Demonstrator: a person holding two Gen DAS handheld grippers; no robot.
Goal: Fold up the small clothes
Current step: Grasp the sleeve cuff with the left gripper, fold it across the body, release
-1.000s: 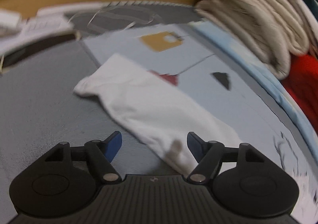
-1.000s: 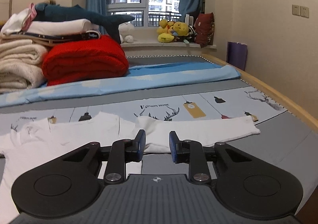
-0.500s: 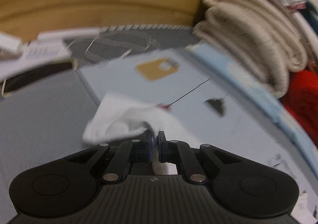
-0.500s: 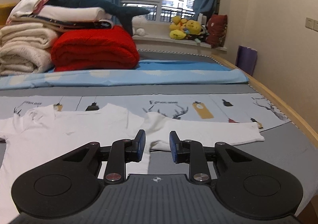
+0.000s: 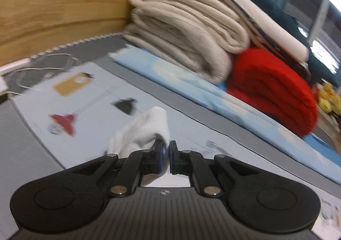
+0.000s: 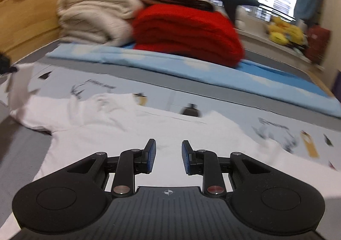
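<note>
Left tongs (image 5: 165, 155): nearly shut, the blue pads pinched on a bunched end of the white shirt (image 5: 142, 131), which rose from the pads toward 11 o'clock in the left wrist view.
Right tongs (image 6: 168, 154): open with a clear gap between the pads, holding nothing, hovering over the shirt's body.
White shirt (image 6: 132, 133): spread across the printed sheet (image 6: 213, 101) on the bed; in the right wrist view its body filled the middle, one sleeve ran toward 3 o'clock, and the other end was lifted at 9 o'clock. The view was blurred there, so what lifted it could not be told.
Printed sheet (image 5: 89, 99): pale blue-grey with small motifs, among them a mustard tag (image 5: 71, 84) at 10 o'clock and a red shape (image 5: 64, 122) at 9 o'clock of the left view.
Blue cover (image 6: 191, 67): lay beyond the sheet, toward 12 o'clock.
Beige blanket (image 6: 93, 18): folded, stacked at 11 o'clock, just beside the red blanket (image 6: 187, 33).
Red blanket: folded, at 12 o'clock, on the blue cover.
Headboard (image 5: 59, 5): wooden, at 10 to 11 o'clock in the left view.
Yellow plush toys (image 6: 283, 31): by the window at 2 o'clock.
</note>
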